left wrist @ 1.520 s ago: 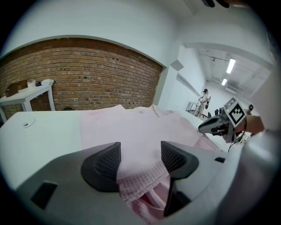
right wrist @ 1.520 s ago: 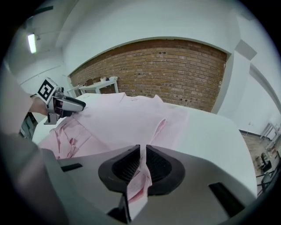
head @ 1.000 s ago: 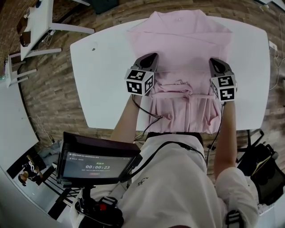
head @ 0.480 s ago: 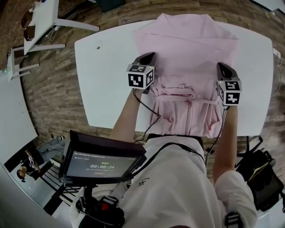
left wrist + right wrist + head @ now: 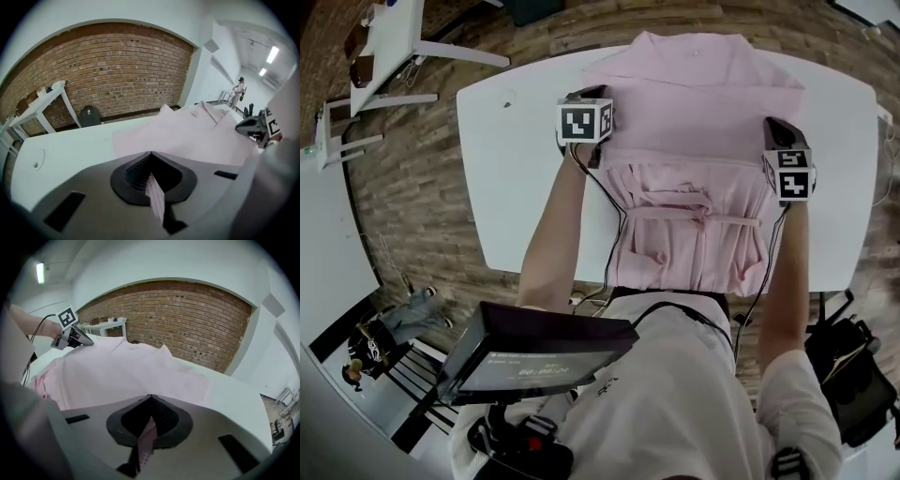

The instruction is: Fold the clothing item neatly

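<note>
A pink garment (image 5: 703,103) with a tied belt (image 5: 703,214) lies spread on the white table (image 5: 516,178), its near end hanging over the front edge. My left gripper (image 5: 587,96) is at the garment's left edge, shut on a pinch of pink cloth (image 5: 155,199). My right gripper (image 5: 776,124) is at the right edge, shut on another pinch of cloth (image 5: 144,439). A straight lifted edge of cloth runs between them. In the left gripper view the garment (image 5: 187,136) stretches ahead to the right gripper (image 5: 258,129). The right gripper view shows the garment (image 5: 126,371) and the left gripper (image 5: 72,338).
A dark tablet screen (image 5: 544,361) sits by the person's waist, below the table's front edge. A second white table (image 5: 394,37) stands at the far left on the brick-patterned floor. A black bag (image 5: 853,375) lies at the lower right. A brick wall (image 5: 108,70) is beyond the table.
Both grippers have moved away from the person across the table, carrying the cloth edge further up over the garment. The left one has travelled further than the right.
</note>
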Action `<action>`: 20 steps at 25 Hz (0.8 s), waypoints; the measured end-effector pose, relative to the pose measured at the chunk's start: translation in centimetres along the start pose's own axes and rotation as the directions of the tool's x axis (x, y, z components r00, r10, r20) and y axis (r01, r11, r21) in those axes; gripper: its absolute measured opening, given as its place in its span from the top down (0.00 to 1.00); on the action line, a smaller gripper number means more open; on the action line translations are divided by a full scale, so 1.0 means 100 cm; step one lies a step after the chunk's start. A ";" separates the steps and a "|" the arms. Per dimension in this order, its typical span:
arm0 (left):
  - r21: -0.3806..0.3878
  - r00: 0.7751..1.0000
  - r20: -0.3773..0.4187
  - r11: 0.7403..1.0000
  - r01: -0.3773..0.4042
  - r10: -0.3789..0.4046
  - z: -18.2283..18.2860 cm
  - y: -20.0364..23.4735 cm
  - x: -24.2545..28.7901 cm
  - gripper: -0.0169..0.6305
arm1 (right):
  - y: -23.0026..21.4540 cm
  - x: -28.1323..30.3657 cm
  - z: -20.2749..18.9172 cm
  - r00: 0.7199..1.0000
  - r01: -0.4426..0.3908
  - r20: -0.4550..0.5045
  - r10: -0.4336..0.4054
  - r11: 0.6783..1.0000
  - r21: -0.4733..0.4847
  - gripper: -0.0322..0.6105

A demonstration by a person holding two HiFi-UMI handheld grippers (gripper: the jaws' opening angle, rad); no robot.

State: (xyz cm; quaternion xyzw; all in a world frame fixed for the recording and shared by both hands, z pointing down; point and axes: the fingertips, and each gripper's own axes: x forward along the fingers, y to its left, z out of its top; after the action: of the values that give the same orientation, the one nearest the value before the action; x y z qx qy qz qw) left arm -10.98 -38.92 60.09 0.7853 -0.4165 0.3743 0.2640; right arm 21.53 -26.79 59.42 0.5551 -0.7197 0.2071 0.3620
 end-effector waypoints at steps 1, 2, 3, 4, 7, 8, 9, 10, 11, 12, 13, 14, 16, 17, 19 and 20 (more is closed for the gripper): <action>-0.020 1.000 -0.005 1.000 0.007 -0.007 0.001 0.000 0.000 0.97 | -0.002 0.000 -0.001 1.000 0.001 0.005 -0.001 1.000 0.008 0.95; -0.043 1.000 -0.003 0.999 0.013 -0.013 0.002 0.000 -0.001 0.97 | -0.003 0.000 -0.002 1.000 0.003 0.004 -0.003 1.000 0.015 0.95; -0.064 1.000 0.010 0.998 0.019 -0.018 0.003 0.000 -0.002 0.97 | -0.003 0.000 -0.004 1.000 0.006 0.000 -0.006 1.000 0.021 0.95; -0.075 0.999 0.034 0.997 0.023 -0.021 0.006 0.000 -0.006 0.97 | -0.002 -0.002 -0.003 1.000 0.007 -0.002 -0.007 1.000 0.027 0.95; -0.050 0.994 0.108 0.999 -0.008 0.014 0.024 0.010 -0.014 0.97 | -0.008 -0.011 0.009 0.999 0.008 0.036 -0.010 0.999 0.047 0.95; -0.046 0.993 0.111 0.999 -0.026 0.031 0.028 0.018 -0.012 0.97 | -0.015 -0.011 0.012 0.999 0.016 0.048 -0.019 0.998 0.053 0.95; -0.046 0.994 0.103 0.998 -0.043 0.047 0.031 0.026 -0.008 0.97 | -0.023 -0.010 0.013 0.998 0.030 0.051 -0.033 0.998 0.055 0.95; -0.046 0.994 0.088 0.997 -0.058 0.062 0.031 0.034 -0.004 0.97 | -0.030 -0.007 0.013 0.998 0.045 0.048 -0.048 0.998 0.052 0.95; -0.043 0.995 0.070 0.997 -0.071 0.074 0.030 0.040 0.000 0.97 | -0.038 -0.005 0.013 0.997 0.058 0.042 -0.060 0.997 0.048 0.95; -0.038 0.995 0.053 0.996 -0.079 0.081 0.029 0.045 0.004 0.97 | -0.043 -0.001 0.011 0.997 0.065 0.034 -0.067 0.997 0.044 0.95; -0.034 0.996 0.040 0.996 -0.082 0.084 0.026 0.048 0.006 0.97 | -0.048 0.002 0.009 0.997 0.068 0.023 -0.069 0.997 0.038 0.95; -0.034 0.996 0.032 0.996 -0.083 0.085 0.024 0.049 0.008 0.97 | -0.051 0.005 0.005 0.998 0.068 0.012 -0.068 0.997 0.034 0.95; -0.051 0.996 0.034 0.996 -0.077 0.079 0.021 0.051 0.009 0.97 | -0.054 0.008 -0.002 0.998 0.061 0.008 -0.062 0.997 0.052 0.95; -0.066 0.997 0.040 0.995 -0.070 0.073 0.021 0.051 0.009 0.97 | -0.056 0.007 -0.003 0.998 0.062 0.013 -0.063 0.996 0.071 0.95; -0.086 0.997 0.052 0.995 -0.059 0.064 0.022 0.053 0.010 0.97 | -0.058 0.007 -0.004 0.997 0.066 0.027 -0.069 0.993 0.102 0.95; -0.086 0.996 0.057 0.994 -0.061 0.066 0.023 0.053 0.009 0.97 | -0.059 0.006 -0.003 0.997 0.068 0.035 -0.072 0.992 0.104 0.95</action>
State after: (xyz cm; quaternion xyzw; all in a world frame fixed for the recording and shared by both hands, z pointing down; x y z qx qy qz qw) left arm -14.30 -43.73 60.04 0.7708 -0.4643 0.3408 0.2721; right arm 27.09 -28.74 59.46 0.6016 -0.6952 0.2204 0.3259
